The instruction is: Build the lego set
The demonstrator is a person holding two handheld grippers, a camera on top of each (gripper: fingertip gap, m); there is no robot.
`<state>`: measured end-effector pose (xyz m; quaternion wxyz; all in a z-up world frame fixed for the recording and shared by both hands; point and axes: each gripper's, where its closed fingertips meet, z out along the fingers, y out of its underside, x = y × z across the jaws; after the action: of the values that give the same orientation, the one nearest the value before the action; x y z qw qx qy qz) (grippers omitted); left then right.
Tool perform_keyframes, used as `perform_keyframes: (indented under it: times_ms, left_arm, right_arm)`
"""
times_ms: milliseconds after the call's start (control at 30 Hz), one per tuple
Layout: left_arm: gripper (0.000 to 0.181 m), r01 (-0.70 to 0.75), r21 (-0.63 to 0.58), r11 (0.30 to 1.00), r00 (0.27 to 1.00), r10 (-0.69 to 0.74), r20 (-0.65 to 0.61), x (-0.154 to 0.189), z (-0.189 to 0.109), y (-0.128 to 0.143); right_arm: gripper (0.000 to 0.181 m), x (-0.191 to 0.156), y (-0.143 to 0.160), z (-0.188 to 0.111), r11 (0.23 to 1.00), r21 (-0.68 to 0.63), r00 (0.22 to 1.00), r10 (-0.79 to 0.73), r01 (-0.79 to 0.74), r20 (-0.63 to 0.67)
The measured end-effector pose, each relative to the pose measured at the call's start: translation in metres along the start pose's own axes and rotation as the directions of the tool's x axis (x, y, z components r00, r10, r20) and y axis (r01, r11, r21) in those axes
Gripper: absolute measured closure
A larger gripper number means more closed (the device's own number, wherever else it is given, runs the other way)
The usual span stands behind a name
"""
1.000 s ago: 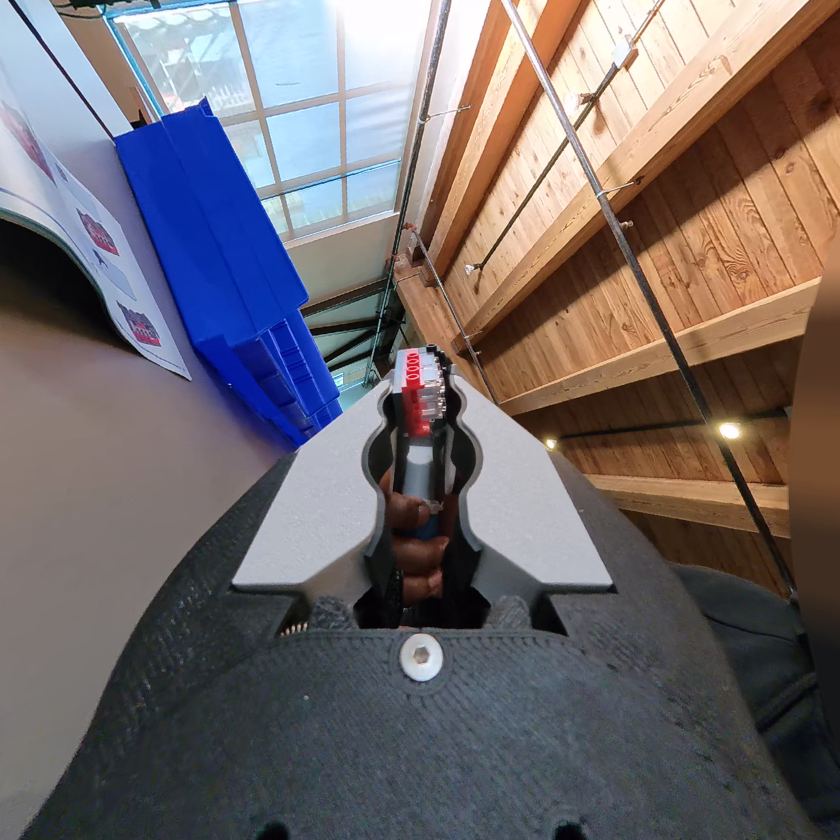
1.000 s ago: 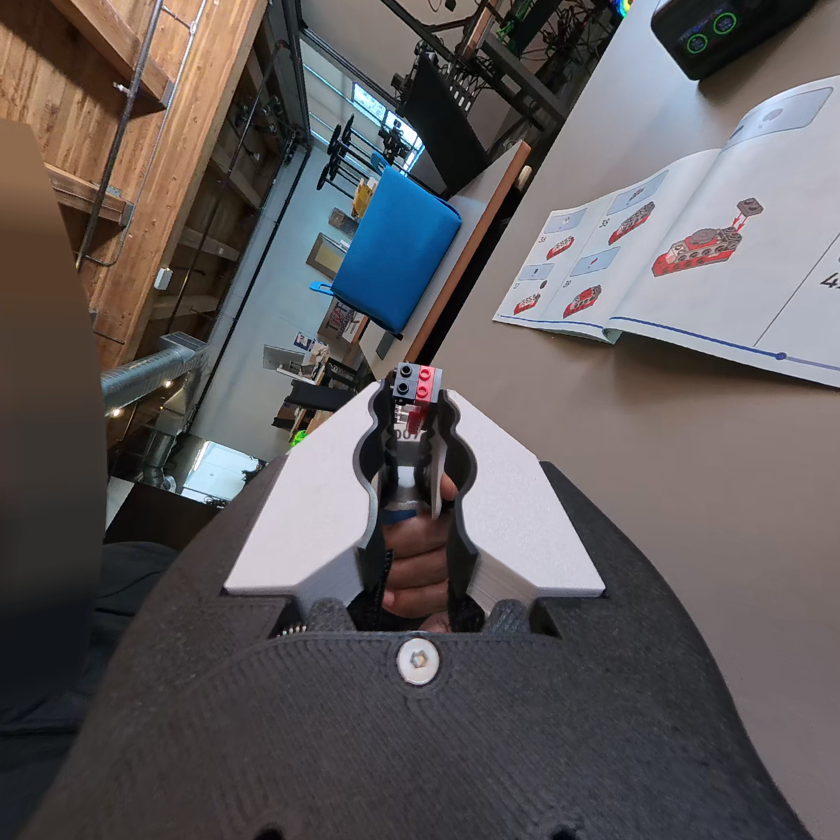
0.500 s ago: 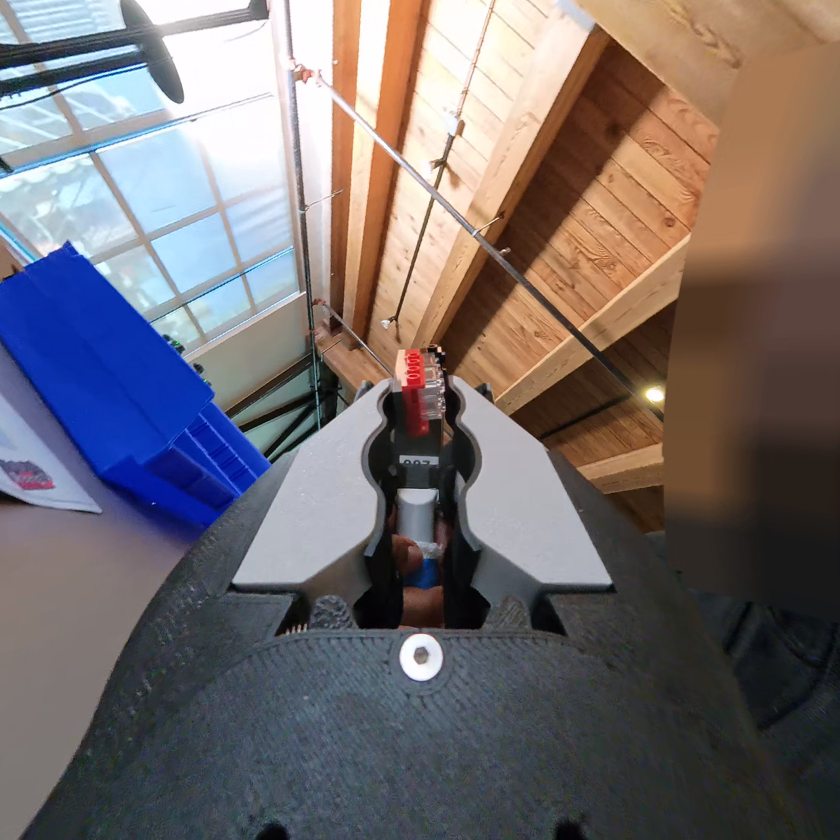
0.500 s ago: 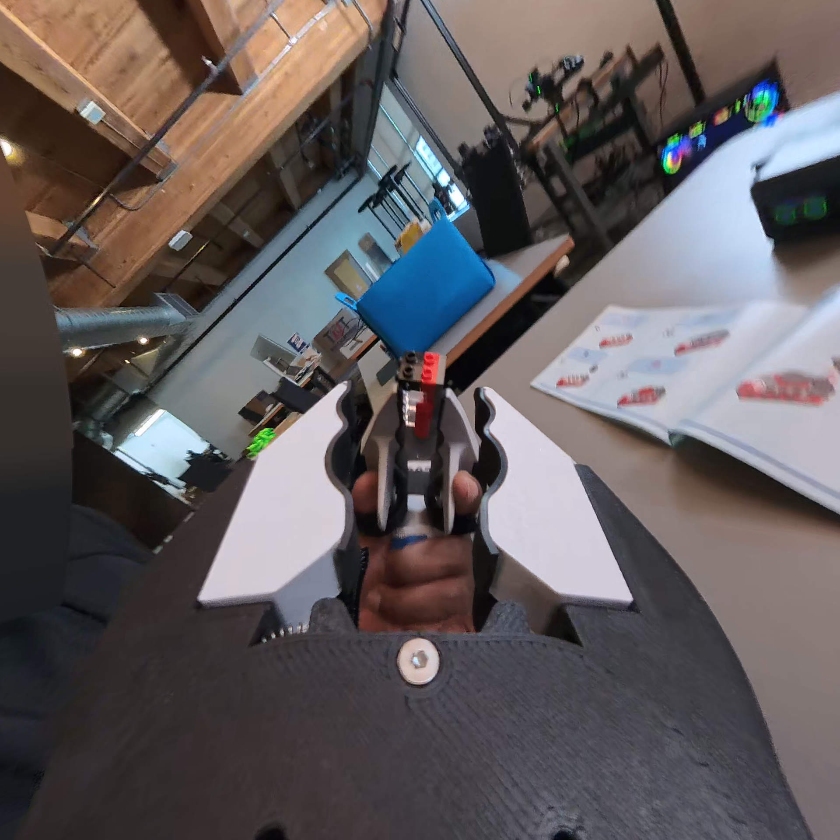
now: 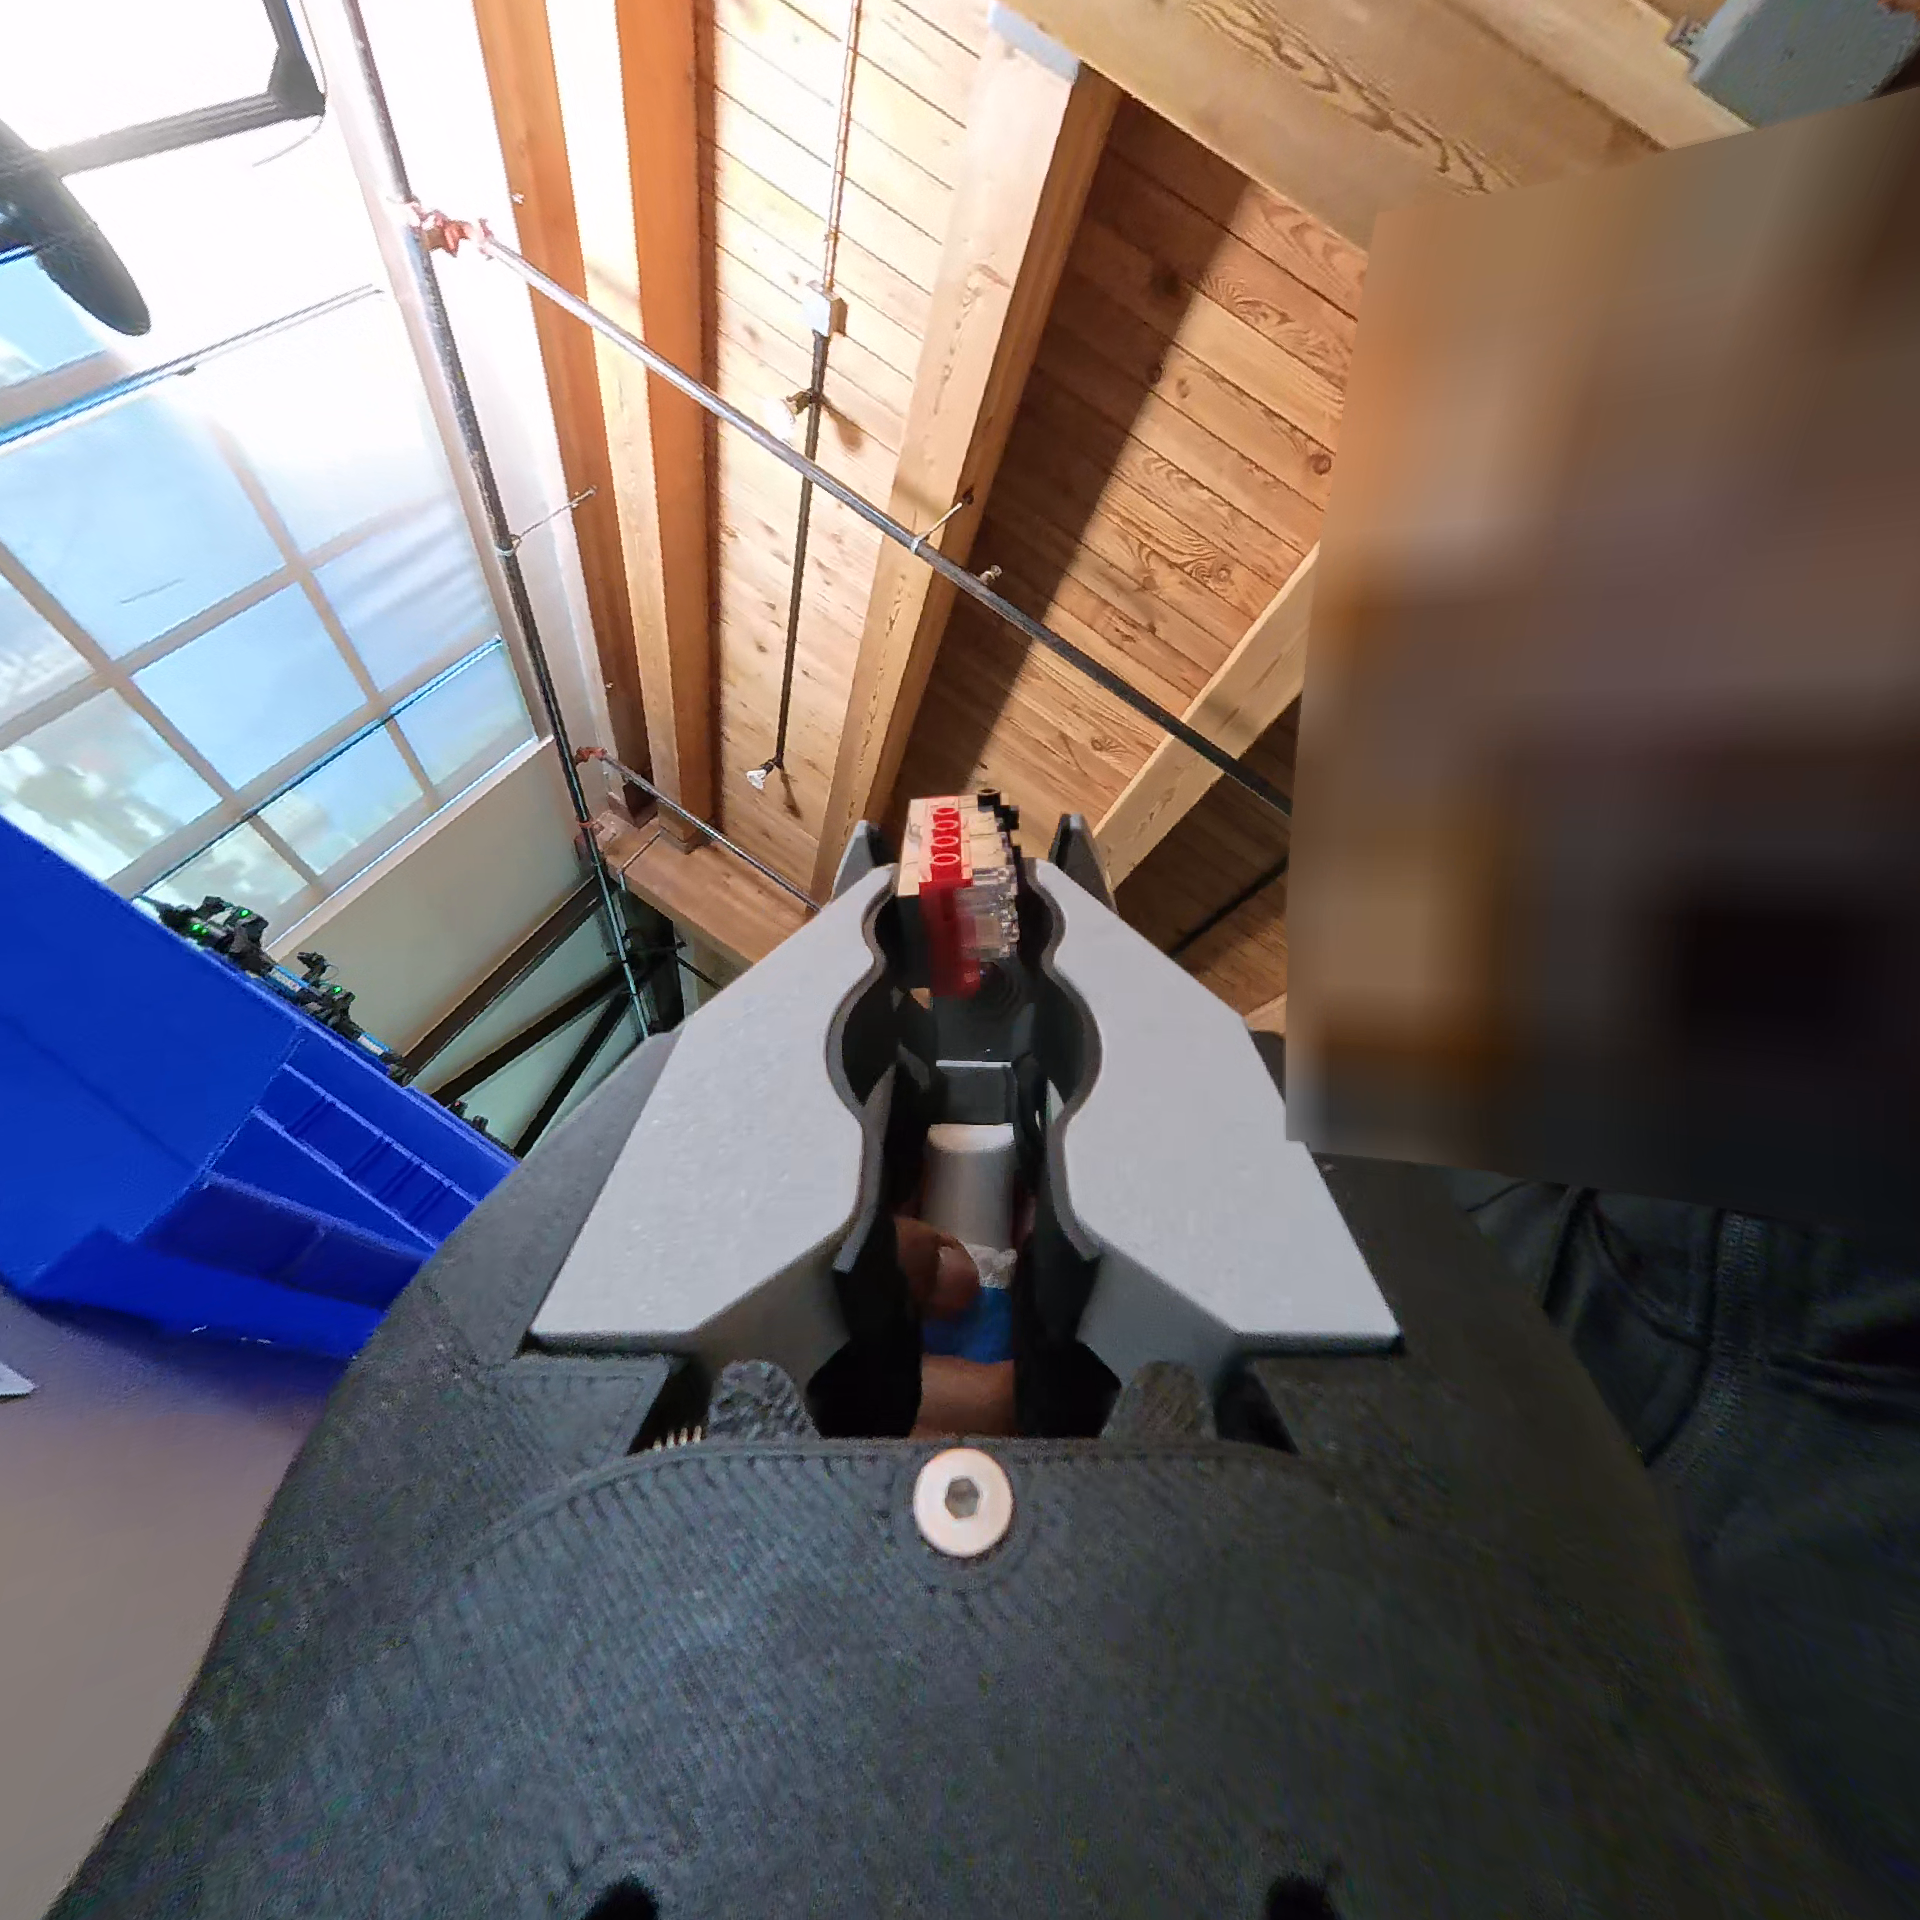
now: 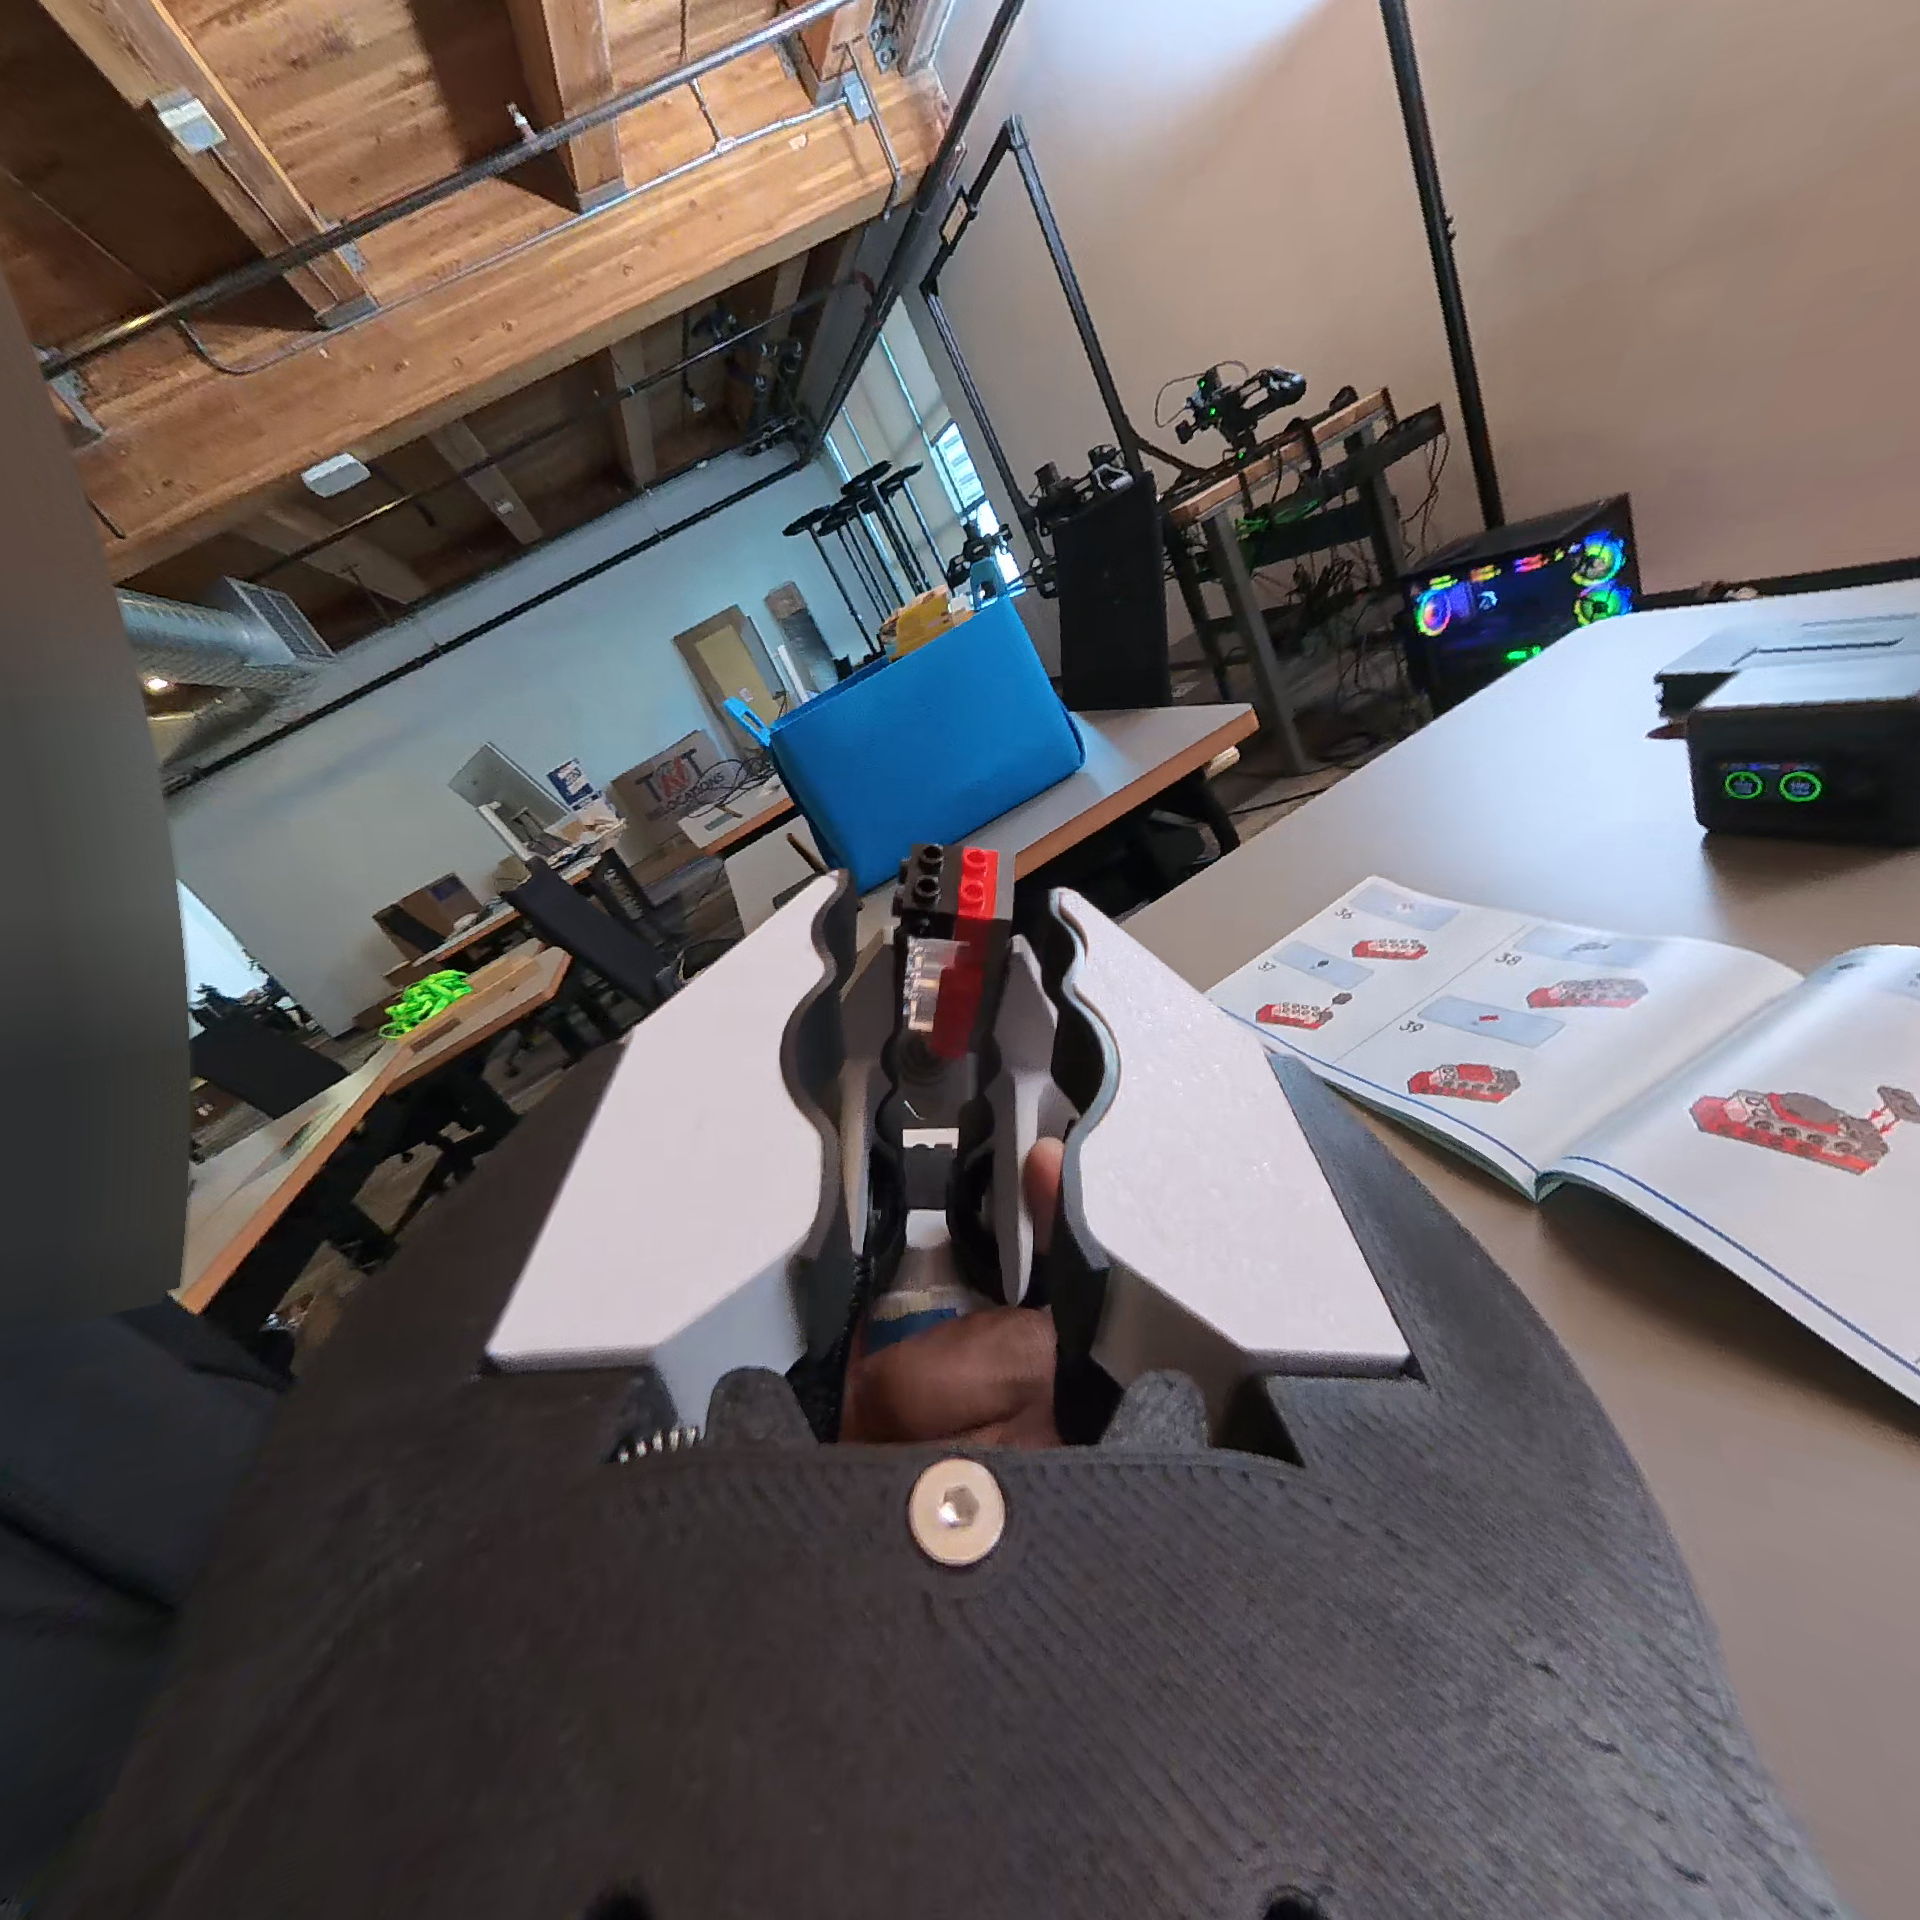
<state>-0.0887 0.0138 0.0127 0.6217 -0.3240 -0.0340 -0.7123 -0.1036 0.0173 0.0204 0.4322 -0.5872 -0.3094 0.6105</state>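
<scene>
A small lego assembly (image 5: 951, 883) of red, clear and black bricks is held up in the air between my two grippers, which face each other. My left gripper (image 5: 961, 904) is shut on it at the fingertips. In the right wrist view the same assembly (image 6: 961, 914) stands between the spread fingers of my right gripper (image 6: 945, 891), which is open around the left gripper's fingers and does not grip it. The right gripper's dark fingertips (image 5: 1070, 842) show just behind the assembly in the left wrist view. A hand (image 6: 956, 1371) shows behind the fingers.
An open instruction booklet (image 6: 1558, 1049) lies on the grey table (image 6: 1455, 810) to the right. A black box with green lights (image 6: 1808, 758) stands at the far right. Stacked blue bins (image 5: 156, 1091) stand on the table at the left. A person's dark clothing (image 5: 1766, 1351) is close by.
My right gripper was shut on the assembly and has opened. My left gripper stays shut on it. Both grippers have turned, so both views have swung upward.
</scene>
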Motion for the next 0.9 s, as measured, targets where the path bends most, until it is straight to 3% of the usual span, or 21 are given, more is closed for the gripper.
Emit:
perform_keyframes:
  times_ms: [200, 533, 900]
  left_arm:
    - [0.161, -0.016, 0.001, 1.000, 0.999, 0.016, -0.030, 0.007, 0.001, 0.001]
    - [0.161, -0.005, -0.001, 1.000, 0.998, 0.005, -0.069, 0.013, 0.001, 0.001]
    - [0.161, 0.003, -0.015, 1.000, 1.000, -0.003, -0.003, 0.002, 0.000, 0.003]
  right_arm:
    - [0.160, -0.006, -0.003, -0.001, 0.999, 0.037, 1.000, -0.014, 0.014, 0.003]
    - [0.160, -0.013, -0.004, -0.003, 0.995, 0.060, 0.997, -0.080, 0.080, 0.002]
    - [0.159, -0.001, -0.002, -0.004, 0.996, 0.084, 1.000, -0.002, 0.003, -0.009]
